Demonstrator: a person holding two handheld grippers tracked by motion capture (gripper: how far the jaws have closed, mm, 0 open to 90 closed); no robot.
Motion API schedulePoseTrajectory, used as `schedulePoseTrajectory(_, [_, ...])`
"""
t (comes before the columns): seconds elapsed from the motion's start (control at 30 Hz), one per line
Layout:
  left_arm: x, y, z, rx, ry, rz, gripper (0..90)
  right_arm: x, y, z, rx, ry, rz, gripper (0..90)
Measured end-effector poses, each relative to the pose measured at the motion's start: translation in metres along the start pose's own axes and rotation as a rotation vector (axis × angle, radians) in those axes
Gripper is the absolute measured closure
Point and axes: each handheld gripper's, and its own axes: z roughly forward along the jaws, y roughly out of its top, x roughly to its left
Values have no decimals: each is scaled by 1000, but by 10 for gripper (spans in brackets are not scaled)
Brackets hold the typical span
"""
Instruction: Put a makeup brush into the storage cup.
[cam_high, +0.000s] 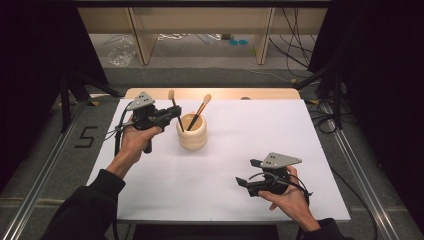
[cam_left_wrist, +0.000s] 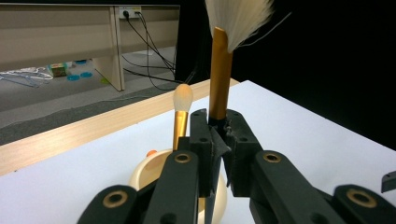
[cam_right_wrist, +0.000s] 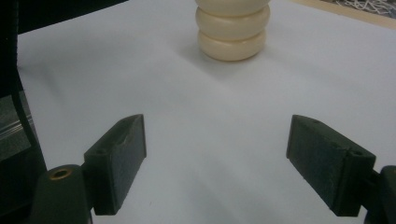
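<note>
left gripper (cam_high: 172, 114): sits just left of the cream holder (cam_high: 192, 132), at its rim; jaws pinching the handle of the held brush (cam_left_wrist: 219, 74) low on its gold ferrule.
held brush: clamped upright, its lower end apparently inside the holder at the left side of the mouth; I cannot tell whether the end rests on the bottom.
held brush axis: long axis runs near vertical, white bristle head up, handle end down into the holder.
step in hand, my reading: lifting this brush out of the holder or seating it; which of the two I cannot tell.
doing it well: move straight along the brush's own axis, keep the pinch firm so the smooth ferrule does not slip, and avoid levering sideways, since the light holder could tip.
second brush (cam_high: 200, 111): stands in the holder, leaning toward its right side, round pale head up; keep clear of it.
right gripper (cam_high: 250, 172): well right of the holder and nearer the person, low over the white table (cam_high: 260, 130); jaws spread wide with nothing between them.
</note>
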Motion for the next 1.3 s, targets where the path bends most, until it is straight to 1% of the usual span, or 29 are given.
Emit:
schedulePoseTrajectory(0.23, [3, 5, 10, -11, 11, -3, 833, 0, 0, 0, 4, 7, -4, 210])
schedulePoseTrajectory(0.33, [4, 4, 16, 2, 24, 11, 832, 0, 0, 0, 4, 5, -6, 210])
schedulePoseTrajectory(0.5, [8, 3, 23, -3, 31, -4, 832, 0, 0, 1, 6, 7, -7, 211])
schedulePoseTrajectory(0.57, [9, 3, 25, 2, 40, 3, 832, 0, 0, 1, 5, 7, -7, 211])
schedulePoseTrajectory(0.63, [10, 2, 28, 4, 44, -8, 832, 0, 0, 1, 6, 7, -7, 211])
schedulePoseTrajectory(0.7, [12, 1, 30, 6, 48, -3, 832, 0, 0, 1, 6, 8, -7, 210])
schedulePoseTrajectory(0.8, [12, -1, 33, 8, 47, -12, 832, 1, 0, 1, 9, 12, -3, 210])
schedulePoseTrajectory(0.83, [13, -1, 34, 12, 46, -5, 832, 1, 0, 1, 9, 11, -4, 210])
schedulePoseTrajectory(1.0, [13, -4, 38, 18, 51, -10, 832, 0, 0, 1, 8, 11, -5, 210])
schedulePoseTrajectory(1.13, [13, -8, 43, 38, 52, -9, 831, 1, 0, 1, 9, 14, -3, 211])
schedulePoseTrajectory(1.17, [13, -9, 44, 43, 50, -2, 832, 1, 0, 1, 9, 14, -2, 210])
schedulePoseTrajectory(1.23, [14, -11, 45, 46, 52, -3, 831, 0, 0, 1, 7, 14, -4, 211])
schedulePoseTrajectory(1.3, [15, -13, 45, 50, 59, -14, 831, 0, 0, 1, 9, 14, -3, 211])
